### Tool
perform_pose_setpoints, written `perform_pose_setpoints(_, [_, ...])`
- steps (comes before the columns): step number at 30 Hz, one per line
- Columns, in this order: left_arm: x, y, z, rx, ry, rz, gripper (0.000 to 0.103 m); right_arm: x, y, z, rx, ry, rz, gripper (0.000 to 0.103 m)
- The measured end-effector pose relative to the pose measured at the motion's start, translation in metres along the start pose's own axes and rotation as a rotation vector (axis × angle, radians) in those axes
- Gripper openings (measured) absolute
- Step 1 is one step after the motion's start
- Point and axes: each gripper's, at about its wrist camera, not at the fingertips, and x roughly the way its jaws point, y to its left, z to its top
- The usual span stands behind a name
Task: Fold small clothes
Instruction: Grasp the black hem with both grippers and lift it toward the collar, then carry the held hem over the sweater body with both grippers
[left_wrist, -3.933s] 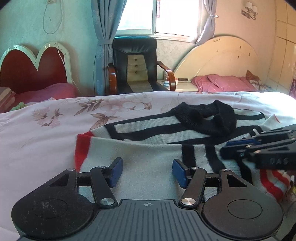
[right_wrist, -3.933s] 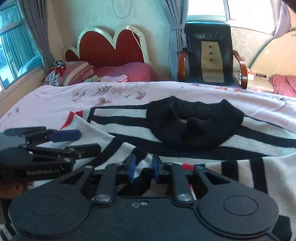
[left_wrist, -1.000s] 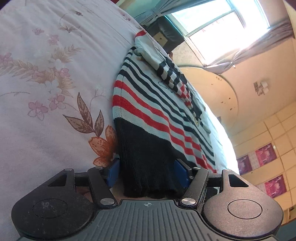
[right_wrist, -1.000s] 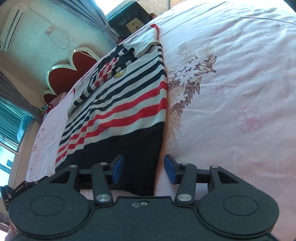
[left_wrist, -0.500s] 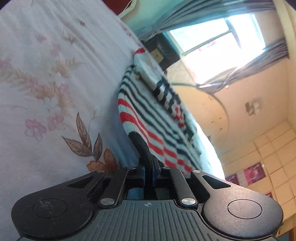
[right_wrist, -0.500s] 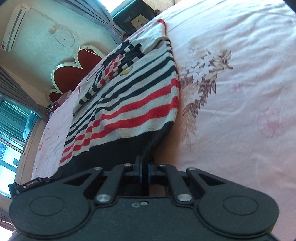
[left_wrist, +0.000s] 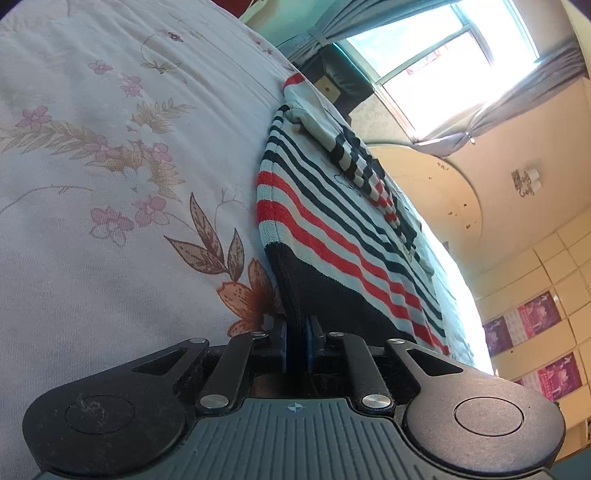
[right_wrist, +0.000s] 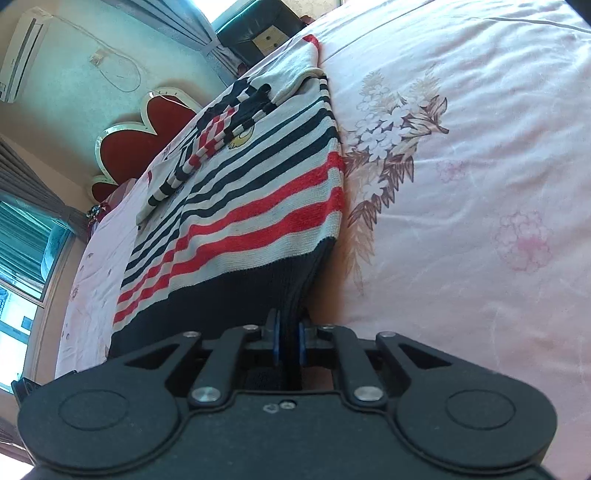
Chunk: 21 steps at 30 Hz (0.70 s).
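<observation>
A small striped sweater (left_wrist: 332, 206) in white, navy and red, with a dark hem band, lies on the floral bedsheet (left_wrist: 92, 184). Its sleeves are folded in over the body. My left gripper (left_wrist: 295, 343) is shut on the hem's left corner, which rises from the sheet into the jaws. The sweater also shows in the right wrist view (right_wrist: 251, 192). My right gripper (right_wrist: 288, 339) is shut on the hem's right corner, lifted a little off the sheet (right_wrist: 480, 184).
A black armchair (left_wrist: 336, 81) stands past the bed's far edge under the window. A red heart-shaped headboard (right_wrist: 147, 133) stands by the wall. A beige headboard (left_wrist: 436, 184) is at the right. Bare sheet spreads on both sides of the sweater.
A second ago both grippers were open around the hem corners. They have shut on the corners and now hold the hem slightly raised.
</observation>
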Motion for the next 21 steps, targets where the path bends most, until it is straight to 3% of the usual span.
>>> perform_pose_setpoints(2, [-0.001, 0.000, -0.002, -0.012, -0.011, -0.031, 0.036, -0.002, -0.001, -0.002, 0.011, -0.001, 0.017, 0.020])
perform_pose_setpoints(3, [0.000, -0.002, -0.004, -0.011, -0.014, -0.041, 0.039, -0.003, -0.002, -0.002, 0.015, 0.001, 0.022, 0.021])
perform_pose_setpoints(7, [0.009, -0.008, -0.001, 0.014, -0.012, -0.030, 0.041, -0.001, -0.008, -0.001, 0.055, -0.001, 0.045, 0.021])
perform_pose_setpoints(9, [0.014, -0.007, 0.002, 0.003, 0.011, -0.040, 0.022, 0.001, -0.011, 0.000, 0.079, -0.003, 0.059, 0.018])
perform_pose_setpoints(10, [0.019, -0.007, 0.003, 0.008, 0.032, -0.023, 0.005, 0.002, -0.012, 0.000, 0.076, -0.001, 0.054, 0.008])
perform_pose_setpoints(12, [0.015, -0.010, 0.000, 0.040, 0.001, -0.036, 0.004, 0.003, -0.008, 0.001, 0.039, 0.002, 0.028, 0.006])
perform_pose_setpoints(14, [-0.005, -0.008, -0.002, 0.017, -0.086, -0.083, 0.004, -0.009, -0.006, 0.001, 0.024, -0.051, 0.052, 0.005])
perform_pose_setpoints(17, [0.002, 0.009, -0.004, -0.013, -0.037, -0.007, 0.004, -0.029, -0.013, 0.000, 0.028, -0.107, 0.068, 0.005])
perform_pose_setpoints(19, [0.006, 0.013, -0.003, -0.049, -0.048, -0.040, 0.004, -0.011, -0.019, -0.001, 0.004, -0.028, -0.006, 0.005])
perform_pose_setpoints(21, [0.005, 0.009, -0.002, -0.066, -0.066, -0.069, 0.004, -0.008, -0.019, 0.002, 0.043, -0.044, 0.032, 0.005])
